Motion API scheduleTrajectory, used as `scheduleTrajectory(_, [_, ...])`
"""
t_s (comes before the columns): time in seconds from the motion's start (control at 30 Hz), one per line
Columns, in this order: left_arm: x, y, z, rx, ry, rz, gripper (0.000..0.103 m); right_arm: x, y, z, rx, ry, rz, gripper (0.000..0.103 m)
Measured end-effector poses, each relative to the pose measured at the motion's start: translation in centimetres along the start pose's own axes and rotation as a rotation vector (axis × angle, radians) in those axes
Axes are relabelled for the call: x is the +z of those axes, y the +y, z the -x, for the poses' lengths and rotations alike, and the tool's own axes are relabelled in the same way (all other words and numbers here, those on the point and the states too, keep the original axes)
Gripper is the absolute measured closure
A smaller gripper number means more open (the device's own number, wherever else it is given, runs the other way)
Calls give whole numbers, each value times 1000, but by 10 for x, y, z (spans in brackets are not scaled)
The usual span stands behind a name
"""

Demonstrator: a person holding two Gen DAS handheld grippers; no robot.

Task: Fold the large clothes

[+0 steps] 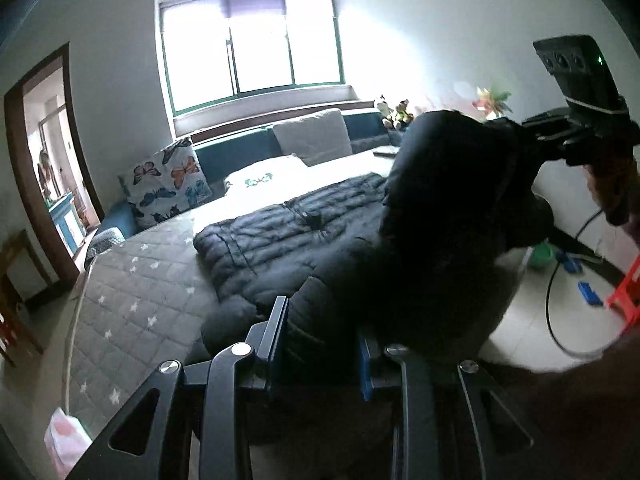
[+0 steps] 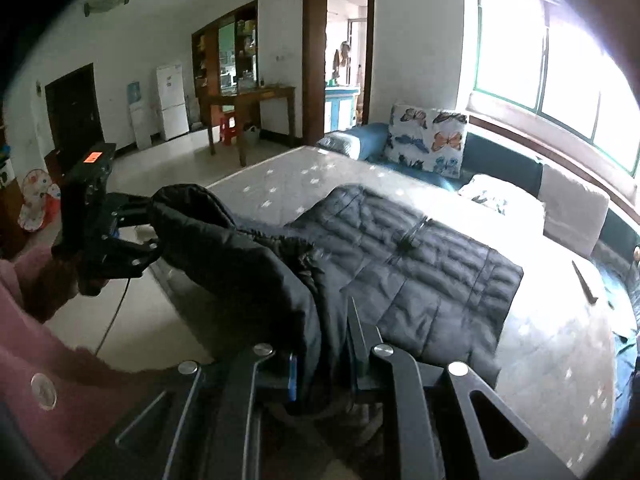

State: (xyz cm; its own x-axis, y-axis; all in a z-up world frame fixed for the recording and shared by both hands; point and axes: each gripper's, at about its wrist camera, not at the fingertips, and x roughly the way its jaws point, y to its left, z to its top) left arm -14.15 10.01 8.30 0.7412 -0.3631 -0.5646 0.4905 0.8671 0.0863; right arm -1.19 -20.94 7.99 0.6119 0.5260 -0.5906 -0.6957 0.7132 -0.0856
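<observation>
Nearest to us, the left hand-held gripper (image 1: 322, 344) is clamped on a thick edge of the dark padded jacket (image 1: 288, 236), with the fabric filling the gap between its two fingers. The right hand-held gripper (image 2: 322, 344) is clamped on another part of the same near edge. We hold this part lifted above the bed edge, and it hangs between the two hand-held grippers as a heavy, puffy bundle.

Farther away, the rest of the jacket lies spread flat on the grey quilted mattress (image 1: 140, 288), with its zipper line in the middle. Behind it we see a white pillow (image 1: 264, 178), a butterfly cushion (image 1: 168, 184) and the window (image 1: 248, 40).

We judge that we are carrying the near part over the flat part to make a fold. The risk is the smooth, thick fabric: it may slip from one hand-held gripper, and then the fold lands crooked. If we pull too hard, the flat part may slide on the mattress and wrinkle.
</observation>
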Motion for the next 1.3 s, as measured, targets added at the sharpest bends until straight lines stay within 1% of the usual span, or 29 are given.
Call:
scheduleTrajectory(0.1, [36,22,-16,28,-18,3,72,21,-15,-8,-19,-15,13,84])
scheduleTrajectory(0.17, [58,32,-26,43,-28,7,72,45,-35,-24,-42,-14,24,84])
scheduleTrajectory(0.2, [71,39,-36,51,-30,11,72,48,-38,-26,-45,-13,24,84])
scheduleTrajectory(0.3, [110,67,-68,64,-29,42,72,79,-73,-57,-65,-1,12,84])
scheduleTrajectory(0.4, [141,89,-100,79,-26,62,72,98,-101,-87,-75,15,-9,84])
scheduleTrajectory(0.47, [162,106,-129,95,-6,75,72,112,-125,-116,-93,31,-21,84])
scheduleTrajectory(0.53, [182,118,-159,112,19,78,72,119,-143,-142,-109,50,-31,84])
scheduleTrajectory(0.63, [200,133,-206,132,76,92,72,122,-169,-181,-110,82,-65,84])
scheduleTrajectory(0.7, [206,143,-240,147,133,102,72,119,-185,-203,-98,102,-96,84])
scheduleTrajectory(0.73, [207,148,-258,156,160,110,72,116,-195,-221,-89,125,-118,84])
scheduleTrajectory(0.8, [205,155,-291,166,212,119,72,112,-205,-244,-79,152,-146,83])
scheduleTrajectory(0.87, [197,162,-323,184,260,121,72,102,-213,-273,-73,198,-160,82])
scheduleTrajectory(0.93, [189,167,-350,203,309,118,72,93,-218,-292,-64,234,-169,81])
scheduleTrajectory(0.97, [181,171,-363,207,320,121,72,92,-223,-303,-61,258,-169,81])
scheduleTrajectory(1.03, [175,176,-383,221,339,124,69,90,-228,-315,-64,287,-177,78])
scheduleTrajectory(1.1, [171,179,-397,235,335,121,68,83,-235,-328,-67,316,-202,78])
scheduleTrajectory(1.17, [164,184,-414,244,345,126,67,75,-246,-336,-69,341,-259,73])
scheduleTrajectory(1.23, [160,190,-431,245,364,128,64,71,-258,-335,-70,354,-318,70])
scheduleTrajectory(1.27, [154,197,-444,252,373,125,64,72,-261,-332,-62,354,-342,69])
scheduleTrajectory(1.3, [152,196,-450,256,387,115,63,73,-266,-327,-51,345,-365,69])
